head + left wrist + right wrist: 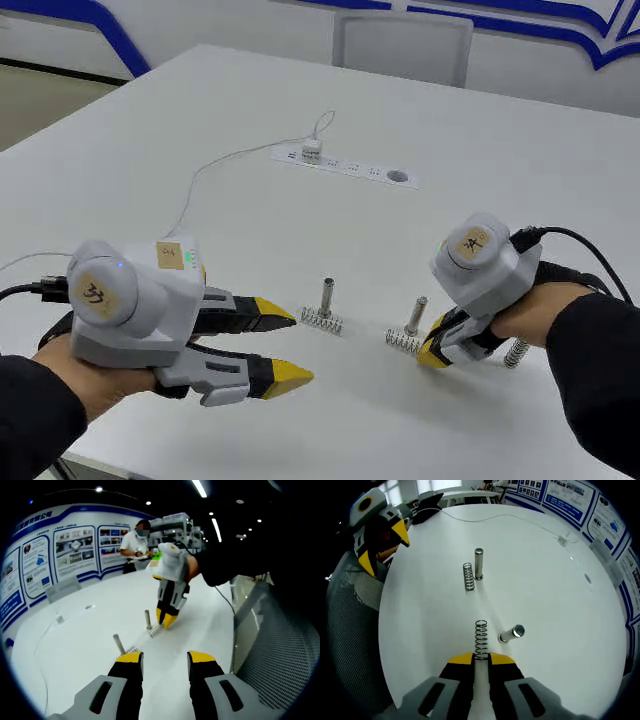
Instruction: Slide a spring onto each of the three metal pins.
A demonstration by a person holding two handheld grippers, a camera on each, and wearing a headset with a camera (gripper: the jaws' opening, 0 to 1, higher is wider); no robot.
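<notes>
Two upright metal pins (327,297) (416,315) stand on the white table (300,210), each with a spring (321,320) (402,342) lying at its foot. A third spring (516,352) peeks out behind the right hand. My right gripper (432,355) points down at the right-hand spring (480,639); its jaws are nearly together around that spring's near end, beside the pin (511,633). The farther pin (479,564) and spring (468,576) lie beyond. My left gripper (285,343) hovers open and holds nothing, left of the nearer pin (119,643).
A white power strip (345,167) with a plugged-in cable (220,165) lies farther back on the table, with a grey chair (402,45) behind it. The table's near edge (330,470) runs just below the grippers. A person (135,542) stands at the far end.
</notes>
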